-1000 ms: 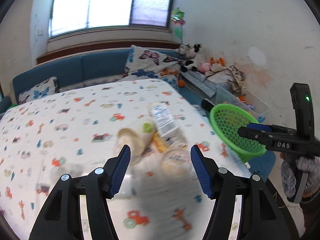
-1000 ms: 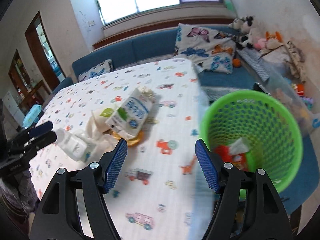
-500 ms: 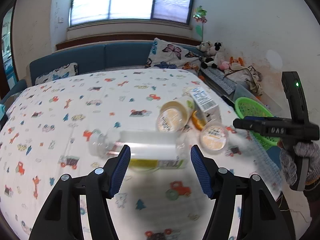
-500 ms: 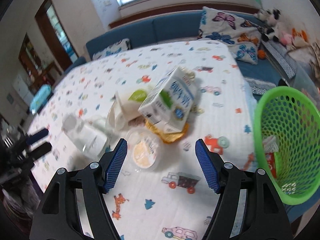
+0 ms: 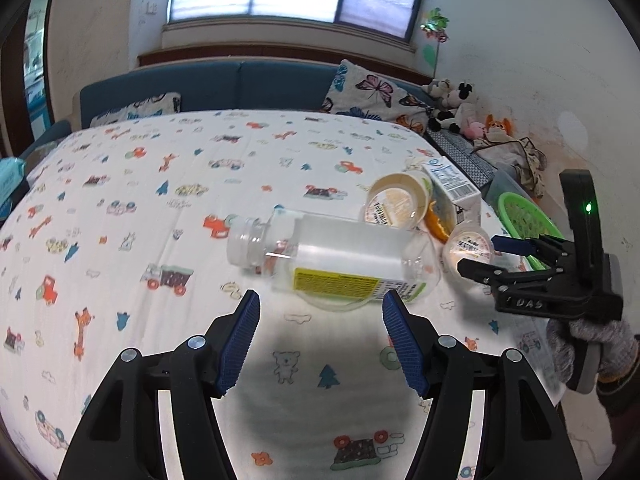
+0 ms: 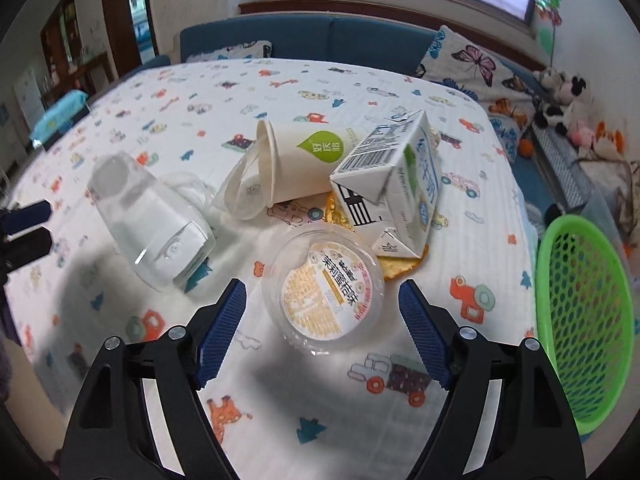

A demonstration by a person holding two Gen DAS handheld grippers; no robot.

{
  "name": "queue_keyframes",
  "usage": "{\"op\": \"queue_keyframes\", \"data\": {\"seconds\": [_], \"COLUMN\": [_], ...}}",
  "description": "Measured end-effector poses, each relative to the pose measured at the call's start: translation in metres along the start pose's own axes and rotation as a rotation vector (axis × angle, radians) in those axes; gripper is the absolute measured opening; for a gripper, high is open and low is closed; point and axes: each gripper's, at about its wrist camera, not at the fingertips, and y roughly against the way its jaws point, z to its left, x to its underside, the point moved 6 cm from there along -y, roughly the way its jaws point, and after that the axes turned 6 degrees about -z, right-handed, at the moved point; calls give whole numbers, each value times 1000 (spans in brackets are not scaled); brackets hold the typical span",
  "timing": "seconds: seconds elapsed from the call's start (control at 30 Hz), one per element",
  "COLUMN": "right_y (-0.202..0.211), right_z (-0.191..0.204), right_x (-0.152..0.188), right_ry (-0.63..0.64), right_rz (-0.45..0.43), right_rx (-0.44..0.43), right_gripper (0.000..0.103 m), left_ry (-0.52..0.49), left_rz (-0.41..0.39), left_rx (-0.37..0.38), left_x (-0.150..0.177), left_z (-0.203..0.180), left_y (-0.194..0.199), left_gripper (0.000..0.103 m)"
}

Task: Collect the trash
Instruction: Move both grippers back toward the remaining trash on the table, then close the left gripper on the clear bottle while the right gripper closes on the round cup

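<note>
A clear plastic bottle lies on its side on the patterned tablecloth, just beyond my left gripper, which is open and empty. A round clear pudding cup sits in front of my right gripper, whose jaws are opening, with the cup just ahead of the tips and untouched. Behind it lie a white paper cup, a milk carton and an orange wrapper. The right gripper shows at the right of the left wrist view.
A green mesh basket hangs off the table's right edge. A blue sofa with butterfly cushions runs behind the table. Plush toys and clutter fill the right corner. A gloved hand grips the right tool.
Both grippers came down and nearer to the trash pile. The left swung onto the bottle; the right swung from the basket to the pudding cup, and its jaws widened.
</note>
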Motion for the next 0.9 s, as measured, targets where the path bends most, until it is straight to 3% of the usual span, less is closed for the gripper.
{"op": "queue_keyframes", "data": {"seconds": [0.13,0.27,0.7,0.9], "right_y": [-9,-15,8,27], "right_z": [7,6,-9,-18], "right_x": [1,0,4,12], "right_ry": [40,43,-33,-53], "right_rz": [4,6,-29,-60], "right_rx": [48,79,-7,-69], "right_gripper": [78,69,67,67], "left_ry": [63,151,454,574], "left_rz": [33,67,167,194], "left_rx": [-17,-25,-31,-123], "left_x": [0,-2,-21,-29], "left_z": [9,14,5,3], "left_y": [-5,-11,-38,-50], "left_gripper": [62,62,65,73]}}
